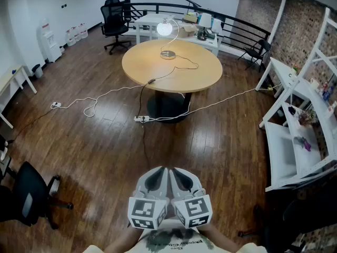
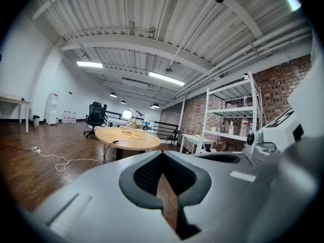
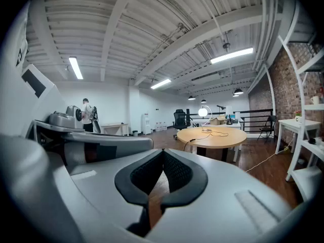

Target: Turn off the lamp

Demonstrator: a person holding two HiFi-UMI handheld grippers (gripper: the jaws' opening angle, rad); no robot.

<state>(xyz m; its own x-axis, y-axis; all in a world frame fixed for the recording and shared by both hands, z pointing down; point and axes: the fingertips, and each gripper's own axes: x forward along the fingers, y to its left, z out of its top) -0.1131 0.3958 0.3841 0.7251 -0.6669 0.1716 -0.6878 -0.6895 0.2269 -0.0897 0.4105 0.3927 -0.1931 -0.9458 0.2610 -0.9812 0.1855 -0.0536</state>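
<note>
two empty tools, left gripper (image 1: 157, 178) and right gripper (image 1: 181, 178), jaws pressed together, well apart from lit lamp (image 1: 165, 28) on table (image 1: 205, 78); walk up first, then try cord switch (image 1: 151, 81).

Open loft office: swivel chair (image 1: 115, 21), round table (image 1: 152, 70), white desk (image 1: 150, 19), brick wall (image 1: 300, 30), shelving (image 1: 292, 146)

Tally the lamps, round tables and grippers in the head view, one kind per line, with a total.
Lamp: 1
Round table: 1
Grippers, the left gripper and the right gripper: 2
Total: 4
</note>
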